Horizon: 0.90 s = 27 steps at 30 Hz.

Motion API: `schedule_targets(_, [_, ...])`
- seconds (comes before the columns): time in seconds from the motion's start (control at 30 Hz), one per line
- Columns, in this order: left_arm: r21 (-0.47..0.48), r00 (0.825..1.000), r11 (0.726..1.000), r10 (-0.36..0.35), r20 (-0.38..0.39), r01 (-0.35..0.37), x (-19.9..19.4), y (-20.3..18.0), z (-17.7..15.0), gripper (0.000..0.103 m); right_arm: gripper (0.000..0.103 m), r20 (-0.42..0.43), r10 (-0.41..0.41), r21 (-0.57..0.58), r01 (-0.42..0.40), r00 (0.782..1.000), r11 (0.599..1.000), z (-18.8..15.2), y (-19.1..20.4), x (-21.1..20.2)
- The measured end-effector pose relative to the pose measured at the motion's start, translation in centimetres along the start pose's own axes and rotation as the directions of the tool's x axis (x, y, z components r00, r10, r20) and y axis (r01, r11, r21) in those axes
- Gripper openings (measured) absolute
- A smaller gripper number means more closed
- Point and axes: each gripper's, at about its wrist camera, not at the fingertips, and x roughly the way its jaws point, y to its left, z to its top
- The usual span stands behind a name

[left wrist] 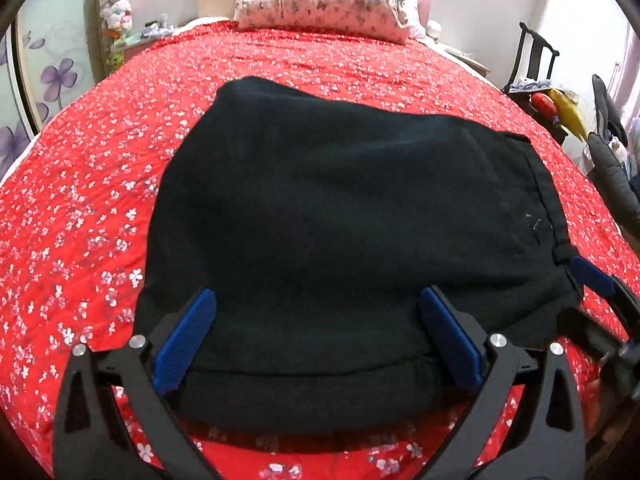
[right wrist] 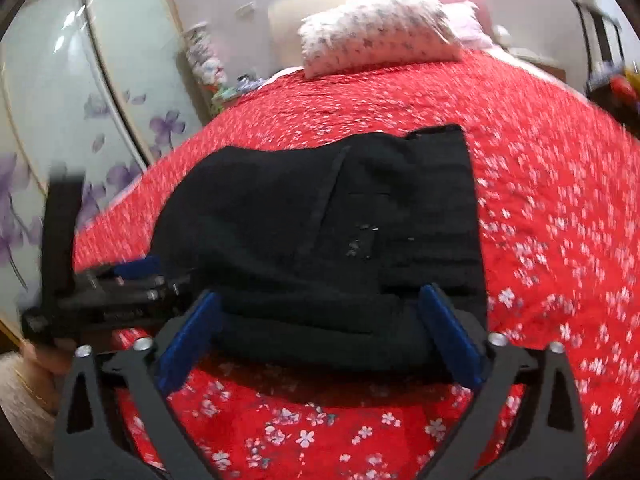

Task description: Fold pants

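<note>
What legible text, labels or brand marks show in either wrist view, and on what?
None legible.
Black pants: no tag or print shows, only pale lint specks.
Red floral bedspread, floral pillow: pattern only.
Left gripper's body in the right wrist view: faint pale marking, too blurred to read.

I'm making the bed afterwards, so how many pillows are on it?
2. A floral-print pillow lies at the head of the red bedspread, and a plain pink pillow sits partly hidden behind it. More could be hidden there.
</note>
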Motion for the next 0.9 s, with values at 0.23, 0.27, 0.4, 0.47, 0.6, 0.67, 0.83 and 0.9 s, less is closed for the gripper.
schedule_targets(0.23, [-0.029,0.992,0.999,0.026,0.125,-0.023,-5.2,1.1,-2.4,0.101,0.102,0.186,-0.054,-0.027,0.06,0.981,0.998,-1.1,2.3,-6.0])
schedule_targets(0.27, [-0.027,0.99,0.999,0.032,0.136,-0.028,-5.7,1.1,-2.6,0.101,0.102,0.223,-0.084,-0.039,0.095,0.971,0.995,-1.8,2.9,-7.2])
schedule_targets(0.4, [-0.004,0.978,0.996,0.085,0.19,-0.085,-8.7,0.9,-4.4,0.101,0.102,0.274,-0.149,-0.038,0.165,0.95,0.986,-3.7,4.1,-9.2])
schedule_targets(0.47, [0.013,0.972,0.993,0.109,0.207,-0.114,-9.7,0.6,-5.1,0.101,0.102,0.283,-0.176,-0.021,0.189,0.943,0.982,-4.9,4.6,-10.0])
schedule_targets(0.6, [0.032,0.963,0.989,0.129,0.238,-0.141,-11.4,0.4,-6.9,0.101,0.102,0.288,-0.217,0.043,0.213,0.933,0.976,-7.0,5.0,-11.1])
schedule_targets(0.67, [0.033,0.958,0.987,0.145,0.247,-0.158,-11.9,0.3,-8.0,0.101,0.102,0.282,-0.238,0.055,0.232,0.93,0.971,-7.5,5.3,-11.0])
schedule_targets(0.83, [0.033,0.963,0.987,0.148,0.224,-0.16,-11.8,0.5,-9.9,0.101,0.102,0.282,-0.281,0.035,0.282,0.917,0.959,-8.1,6.5,-10.6])
schedule_targets(0.9, [0.008,0.967,0.991,0.127,0.222,-0.132,-11.9,1.0,-10.8,0.101,0.102,0.282,-0.293,0.037,0.295,0.914,0.955,-8.5,6.8,-10.4])
